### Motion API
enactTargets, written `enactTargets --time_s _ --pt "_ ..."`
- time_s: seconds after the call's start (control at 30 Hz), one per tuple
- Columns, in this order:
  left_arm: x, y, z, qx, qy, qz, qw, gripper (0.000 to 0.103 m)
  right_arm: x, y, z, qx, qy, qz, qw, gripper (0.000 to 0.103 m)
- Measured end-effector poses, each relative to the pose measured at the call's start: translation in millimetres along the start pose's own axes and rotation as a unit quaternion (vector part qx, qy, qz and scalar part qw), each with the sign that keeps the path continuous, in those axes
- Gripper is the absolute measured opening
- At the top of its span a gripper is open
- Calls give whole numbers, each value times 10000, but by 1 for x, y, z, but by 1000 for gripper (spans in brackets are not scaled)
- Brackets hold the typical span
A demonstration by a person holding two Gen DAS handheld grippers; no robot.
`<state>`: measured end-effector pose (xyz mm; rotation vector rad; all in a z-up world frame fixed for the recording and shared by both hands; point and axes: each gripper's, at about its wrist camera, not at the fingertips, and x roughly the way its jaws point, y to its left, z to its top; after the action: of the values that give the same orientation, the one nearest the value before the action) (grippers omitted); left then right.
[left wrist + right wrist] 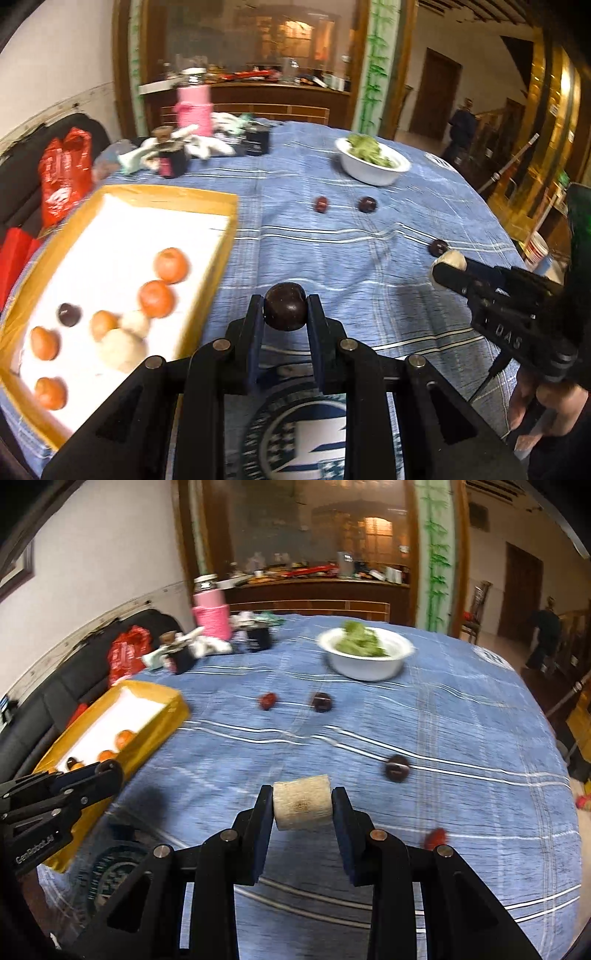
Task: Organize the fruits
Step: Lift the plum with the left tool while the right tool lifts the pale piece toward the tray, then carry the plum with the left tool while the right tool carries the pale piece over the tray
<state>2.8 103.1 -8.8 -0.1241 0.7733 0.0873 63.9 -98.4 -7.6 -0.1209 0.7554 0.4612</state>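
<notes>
Black plastic fingers of the left gripper (284, 312) pinch a smooth, round, dark purple fruit (284, 305) above the blue striped tablecloth (369, 266), just beside the tray's near right edge. The right gripper (303, 806) clamps a pale, rough, cylindrical fruit piece (302, 806) over the cloth's middle. Orange, beige and dark round fruits lie in the yellow-rimmed, white-lined tray (207, 194) at the table's left edge. Three dark fruits sit loose before a glossy white bowl (365, 666) of leafy greens.
</notes>
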Motion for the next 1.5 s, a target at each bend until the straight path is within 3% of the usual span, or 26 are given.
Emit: enactTargets --time_s 0.23,0.43,0.7,1.1,1.5 --pt "-17 35 -5 -335 -131 248 9990 20 1 59 6 -331 -56 333 9989 32" --pt "-24 47 -9 -423 -181 223 9987 20 -1 94 7 -487 -96 512 9975 32" --pt "-34 59 -17 -581 -243 148 9979 20 -6 118 4 -584 -112 533 9968 32" --pt "-51 86 -29 -887 -365 326 9949 20 -11 139 -2 -678 -184 721 9949 32" --pt "-58 85 -40 -761 -420 531 9948 20 -15 160 -20 -707 -301 1117 9908 32"
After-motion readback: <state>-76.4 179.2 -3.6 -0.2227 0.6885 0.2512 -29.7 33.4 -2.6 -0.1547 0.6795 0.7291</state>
